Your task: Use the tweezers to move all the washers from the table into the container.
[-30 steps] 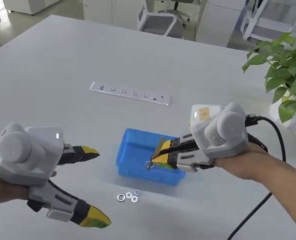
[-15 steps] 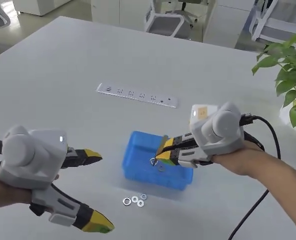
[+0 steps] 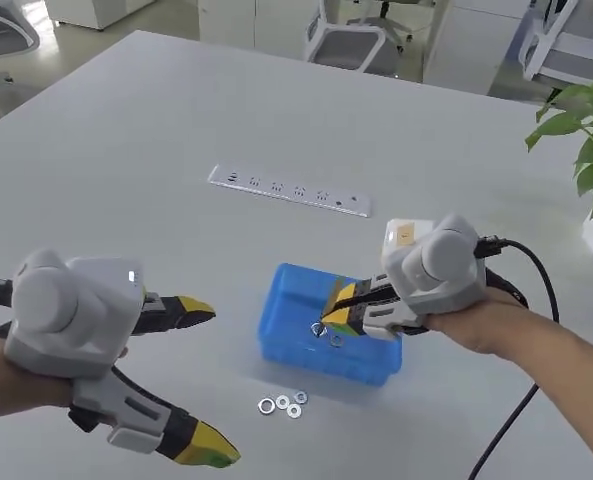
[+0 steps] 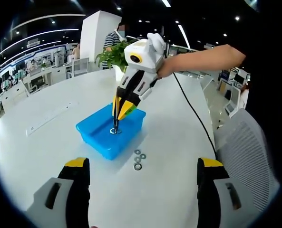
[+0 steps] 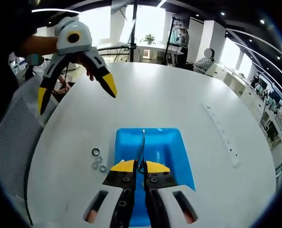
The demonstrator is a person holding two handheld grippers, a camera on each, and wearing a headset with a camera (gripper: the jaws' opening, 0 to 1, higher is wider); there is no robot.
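My right gripper [image 3: 340, 310] is shut on thin black tweezers [image 5: 142, 142] and hovers over the blue container [image 3: 286, 300]. The tweezer tips [image 3: 321, 326] point down into the container, where a washer [image 3: 319, 329] sits at the tips. I cannot tell whether the washer is pinched or lying on the floor. A second washer [image 3: 335, 341] lies beside it. Three washers [image 3: 282, 404] lie together on the white table in front of the container. My left gripper [image 3: 212, 385] is wide open at the left, holding nothing, apart from the washers.
A white power strip [image 3: 291, 190] lies beyond the container. A green plant [image 3: 591, 140] stands at the right edge. The right gripper's black cable [image 3: 536, 300] trails off to the right. Office chairs stand behind the table's far edge.
The head camera has shifted, so everything sits a little further right. The right gripper stays over the container with the tweezers pointing in. The left gripper stays open.
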